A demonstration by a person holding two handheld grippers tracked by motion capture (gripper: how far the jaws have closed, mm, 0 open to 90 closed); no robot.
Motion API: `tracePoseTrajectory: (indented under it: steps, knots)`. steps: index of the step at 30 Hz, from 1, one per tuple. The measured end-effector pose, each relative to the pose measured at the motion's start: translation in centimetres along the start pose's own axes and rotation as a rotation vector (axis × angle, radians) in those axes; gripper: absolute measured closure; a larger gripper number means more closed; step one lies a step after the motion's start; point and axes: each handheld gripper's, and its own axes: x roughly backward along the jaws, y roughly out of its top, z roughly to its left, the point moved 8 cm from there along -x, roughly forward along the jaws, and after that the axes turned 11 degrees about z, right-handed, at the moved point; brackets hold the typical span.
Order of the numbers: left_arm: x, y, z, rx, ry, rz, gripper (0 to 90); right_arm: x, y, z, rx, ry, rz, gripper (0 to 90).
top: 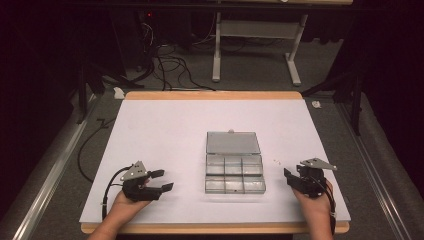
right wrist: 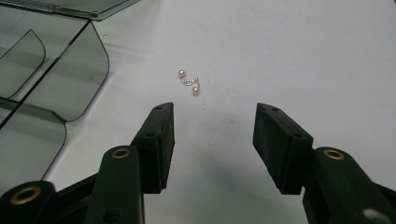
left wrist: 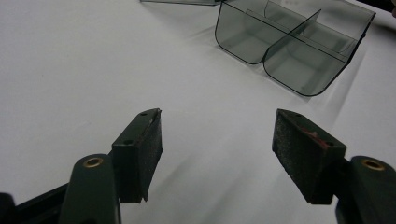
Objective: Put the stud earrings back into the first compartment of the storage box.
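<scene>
From above, the clear plastic box (top: 234, 172) sits mid-bench with its lid flipped open toward the far side. The left tool (top: 161, 181) rests at the near left and the right tool (top: 290, 177) at the near right, with tiny pearl earrings (top: 275, 161) just beyond it.

Left gripper view: jaws wide apart, holding nothing, box at far right.

Right gripper view: jaws partly open, gripping nothing, earrings (right wrist: 188, 82) on the bench (right wrist: 303, 56) just ahead, right of the box (right wrist: 51, 79).
</scene>
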Motion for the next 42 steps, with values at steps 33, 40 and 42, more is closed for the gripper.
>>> tracePoseTrajectory:
  steps: [33,40,42]
  knots:
    - [0.2,0.0,-0.6,-0.054,0.042,-0.039,29.3,-0.4,-0.2,1.6,0.055,0.120,0.289,53.7]
    - [0.1,-0.1,-0.7,-0.064,0.044,-0.032,29.2,-0.1,0.3,1.2,0.091,0.119,0.378,53.7]
    - [0.0,-0.1,-0.7,-0.065,0.046,-0.033,29.2,-0.1,0.4,1.1,0.094,0.115,0.384,53.6]
